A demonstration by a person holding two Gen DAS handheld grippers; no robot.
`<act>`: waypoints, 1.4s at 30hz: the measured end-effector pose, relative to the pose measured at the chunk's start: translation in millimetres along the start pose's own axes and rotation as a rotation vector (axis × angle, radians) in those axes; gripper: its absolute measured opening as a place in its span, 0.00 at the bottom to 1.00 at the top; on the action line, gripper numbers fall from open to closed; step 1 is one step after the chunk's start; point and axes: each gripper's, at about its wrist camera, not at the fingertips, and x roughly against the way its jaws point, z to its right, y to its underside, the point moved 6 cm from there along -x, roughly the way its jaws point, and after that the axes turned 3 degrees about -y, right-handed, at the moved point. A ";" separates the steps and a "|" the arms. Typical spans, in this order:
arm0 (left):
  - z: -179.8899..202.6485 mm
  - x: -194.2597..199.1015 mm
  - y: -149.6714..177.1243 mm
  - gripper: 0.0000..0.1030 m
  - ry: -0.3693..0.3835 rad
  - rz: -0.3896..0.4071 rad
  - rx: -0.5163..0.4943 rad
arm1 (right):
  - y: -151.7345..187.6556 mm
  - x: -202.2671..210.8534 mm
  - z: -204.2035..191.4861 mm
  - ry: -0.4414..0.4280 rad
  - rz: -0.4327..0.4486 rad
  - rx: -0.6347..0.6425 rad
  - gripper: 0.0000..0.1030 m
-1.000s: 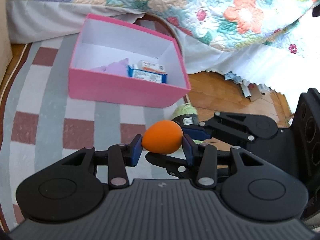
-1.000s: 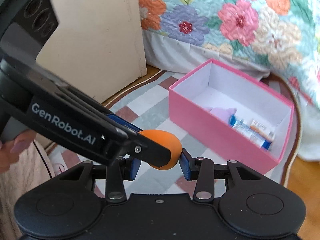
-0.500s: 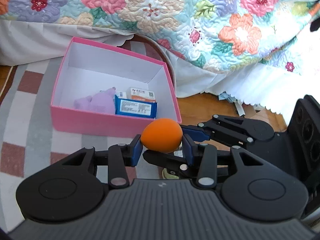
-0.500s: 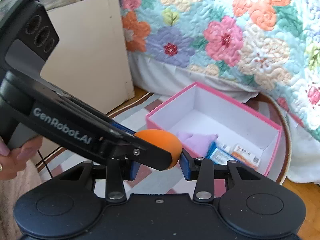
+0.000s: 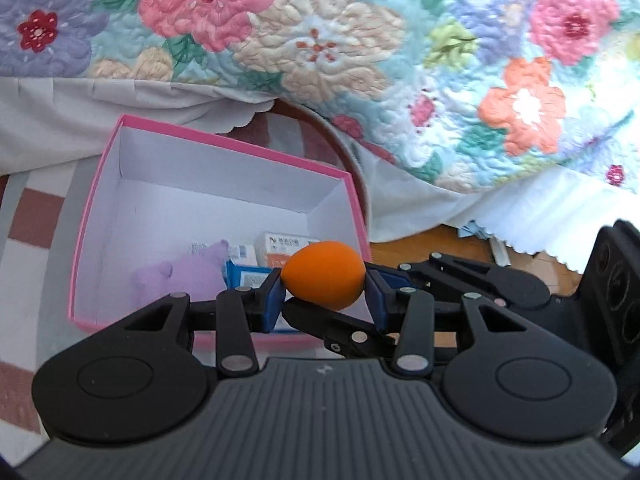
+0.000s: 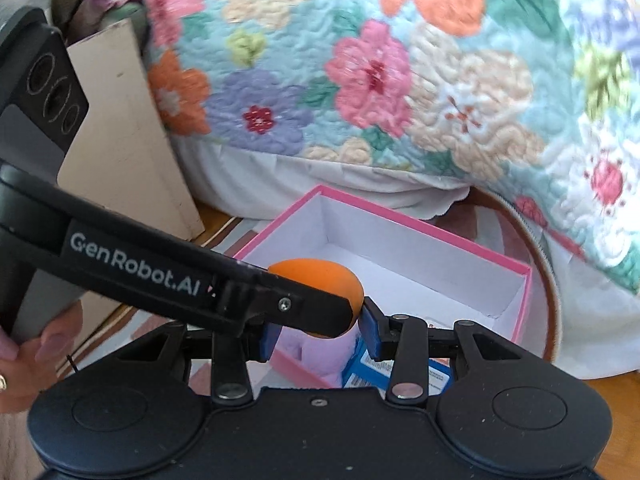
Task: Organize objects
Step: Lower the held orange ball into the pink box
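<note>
**Orange egg held over the pink box**

The orange egg (image 5: 323, 274) sits low in the middle of the left wrist picture. The left gripper (image 5: 325, 294) squeezes it from both sides with its blue pads (image 5: 275, 299), open just as wide as the egg. The right gripper (image 6: 318, 330) pinches the same egg (image 6: 320, 276) too; its blue pads are only a little apart, and one pad touches the egg's right end. In the right wrist picture the long black finger of the other gripper crosses in front of the egg.

The egg hangs in front of the near right corner of the pink box (image 5: 96, 216). The box is open on top and white inside. In it lie a soft purple toy (image 5: 188, 276), a blue packet (image 5: 248, 278) just beside the toy, and a white and orange packet (image 5: 280, 246) behind that. The far half of the box floor is bare.

The box stands on a checked rug (image 5: 32, 220). Behind it, across the top of both pictures, hangs a flowery quilt (image 5: 320, 40). A tan board (image 6: 120, 128) leans at the upper left of the right wrist picture. A hand (image 6: 36, 356) shows at the lower left edge there.
</note>
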 end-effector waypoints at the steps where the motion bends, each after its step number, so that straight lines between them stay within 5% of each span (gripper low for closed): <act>1: -1.1 -6.8 -3.9 0.41 -0.005 -0.001 0.006 | 0.3 -3.3 5.0 0.002 0.015 -0.004 0.45; 9: -16.0 -65.0 -25.2 0.41 -0.010 -0.006 0.049 | 1.3 -42.4 50.4 0.046 0.011 -0.151 0.45; 20: -23.4 -124.6 -40.6 0.39 0.031 -0.052 0.115 | 8.5 -77.7 76.1 0.271 -0.058 -0.004 0.42; 28: -27.7 -142.9 -45.1 0.40 0.010 -0.034 0.127 | 8.8 -79.1 89.7 0.333 -0.072 -0.018 0.43; 36: -21.6 -169.7 -45.8 0.40 -0.030 -0.054 0.105 | 23.1 -38.2 83.6 0.235 0.022 -0.088 0.43; 42: -10.8 -178.0 -47.1 0.56 -0.071 -0.083 0.038 | 32.9 -30.3 88.2 0.226 0.040 -0.115 0.43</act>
